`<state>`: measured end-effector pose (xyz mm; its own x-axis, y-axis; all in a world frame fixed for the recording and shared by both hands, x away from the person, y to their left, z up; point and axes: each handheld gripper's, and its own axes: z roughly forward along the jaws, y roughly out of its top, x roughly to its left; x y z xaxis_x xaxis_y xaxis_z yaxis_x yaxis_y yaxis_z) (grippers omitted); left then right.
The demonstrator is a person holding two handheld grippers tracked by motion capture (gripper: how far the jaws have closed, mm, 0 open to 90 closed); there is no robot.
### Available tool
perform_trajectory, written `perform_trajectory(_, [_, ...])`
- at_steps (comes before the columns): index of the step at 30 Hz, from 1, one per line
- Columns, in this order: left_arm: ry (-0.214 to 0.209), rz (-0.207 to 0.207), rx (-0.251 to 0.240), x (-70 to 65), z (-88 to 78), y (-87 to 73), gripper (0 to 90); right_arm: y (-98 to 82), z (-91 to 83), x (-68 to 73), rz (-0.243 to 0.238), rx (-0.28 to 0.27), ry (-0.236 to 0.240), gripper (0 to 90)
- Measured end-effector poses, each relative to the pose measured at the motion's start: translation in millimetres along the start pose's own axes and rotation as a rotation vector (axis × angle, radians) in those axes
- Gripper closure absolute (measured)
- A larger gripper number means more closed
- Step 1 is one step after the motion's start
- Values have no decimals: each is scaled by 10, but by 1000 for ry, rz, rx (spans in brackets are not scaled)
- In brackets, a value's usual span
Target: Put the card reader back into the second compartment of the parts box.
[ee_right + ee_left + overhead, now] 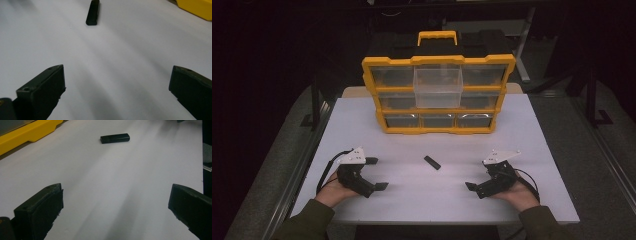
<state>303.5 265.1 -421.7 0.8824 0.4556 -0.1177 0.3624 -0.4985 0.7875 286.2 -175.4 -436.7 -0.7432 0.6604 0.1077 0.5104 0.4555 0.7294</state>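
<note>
Both tongs rest low on the white bench, one at each side, and neither has begun to reach. The left tongs stand wide open with nothing between the jaws, and the right tongs are likewise spread wide and empty; each gripper view shows bare bench between its own jaws. The small black stick lies flat on the bench between the two, well apart from both and in front of the yellow organizer box, which stands upright at the far side with one clear drawer pulled partly out.

This looks like the starting step: the pick-up of the stick has not begun. The next move probably calls for one of the tongs to travel inward, line its jaws across the stick's narrow width, and close on it before lifting toward the open drawer.
</note>
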Motion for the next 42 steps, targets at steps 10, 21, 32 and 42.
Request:
perform_trajectory(10, [2,1,1,-10,-9,-7,0,63,-16,4,-8,-11,13,0])
perform_trajectory(21, [-3,0,-3,-4,-9,-4,0,114,-14,25,-4,-24,35,0])
perform_trajectory(32, [-17,-2,4,-2,-3,0,0,202,41,41,-14,-21,55,0])
perform_trajectory(42, [-4,15,8,-31,3,13,0,290,116,40,-15,-18,68,0])
